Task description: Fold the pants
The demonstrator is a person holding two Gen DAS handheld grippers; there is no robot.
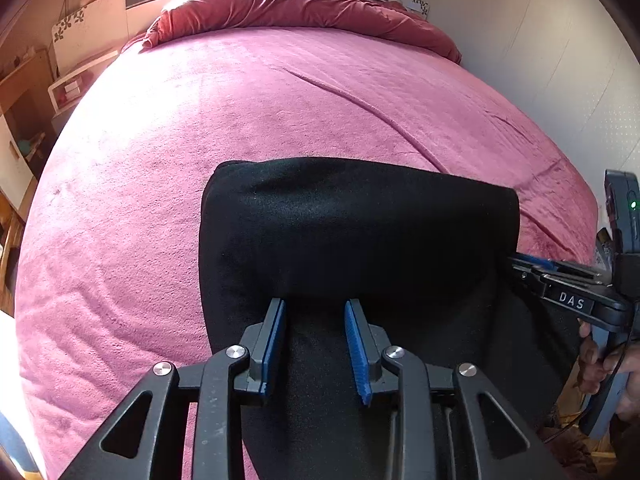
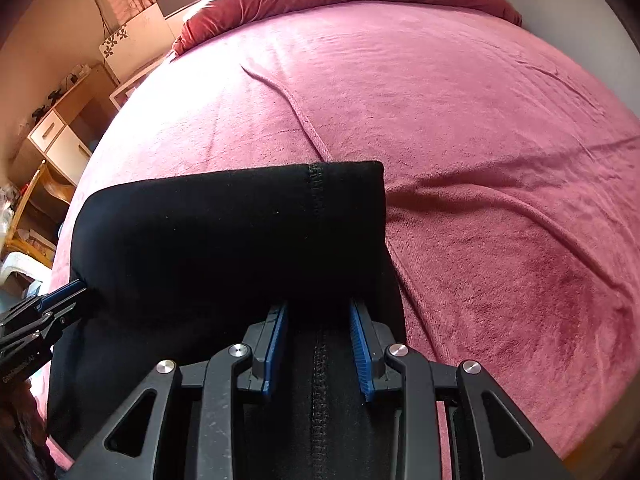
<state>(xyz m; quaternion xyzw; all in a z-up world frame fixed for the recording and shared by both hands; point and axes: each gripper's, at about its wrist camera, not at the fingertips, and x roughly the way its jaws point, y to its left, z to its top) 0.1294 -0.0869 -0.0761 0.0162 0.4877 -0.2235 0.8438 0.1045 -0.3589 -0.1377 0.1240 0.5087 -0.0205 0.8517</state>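
On the pink bed (image 1: 140,184), black pants (image 1: 352,224) are laid close to the near edge. A fold is seen in the pants: the top layer is turned over, and its far edge is round and puffy. A stitched seam (image 2: 316,196) is seen running down the pants in the right wrist view.

The left hand-held gripper (image 1: 315,312) is placed over the near part of the pants. Its blue pads (image 1: 276,332) are kept apart, and only dark cloth is seen between them. Nothing is pinched by them. Their tips are set just at the edge of the folded layer.

The right hand-held gripper (image 2: 319,312) is held the same way, with its blue pads (image 2: 362,344) apart and the seam lying between them. No cloth is squeezed by it.

Each hand-held gripper is also seen from the other camera, at the side of the pants, touching the cloth edge. A hand (image 1: 600,364) is seen on the right handle.

A red blanket (image 1: 296,4) is bunched at the far end of the bed. Wooden drawers (image 2: 60,136) are seen by the wall on the left.
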